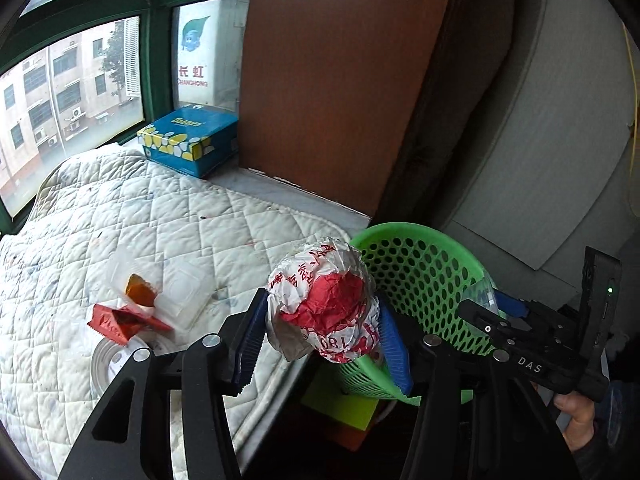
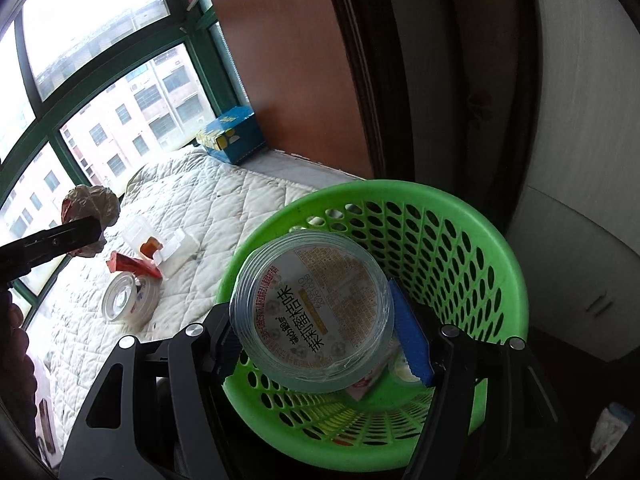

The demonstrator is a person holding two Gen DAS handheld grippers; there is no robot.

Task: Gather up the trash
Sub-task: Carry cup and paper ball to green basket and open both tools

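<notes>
My left gripper (image 1: 322, 334) is shut on a crumpled red-and-white paper wrapper (image 1: 324, 300), held in the air by the rim of the green mesh basket (image 1: 424, 264). My right gripper (image 2: 316, 320) is shut on a clear plastic cup (image 2: 312, 312) with a printed lid, held over the basket's (image 2: 460, 240) mouth. The left gripper with the wrapper (image 2: 90, 208) shows at the left of the right wrist view. The right gripper (image 1: 520, 332) shows at the basket's right side in the left wrist view.
On the white quilted mat (image 1: 140, 220) lie a red packet (image 1: 120, 322), a clear plastic container with orange residue (image 1: 160, 284) and a clear lidded cup (image 2: 128, 296). A blue tissue box (image 1: 192, 140) stands by the window. A brown board (image 1: 340, 80) leans behind.
</notes>
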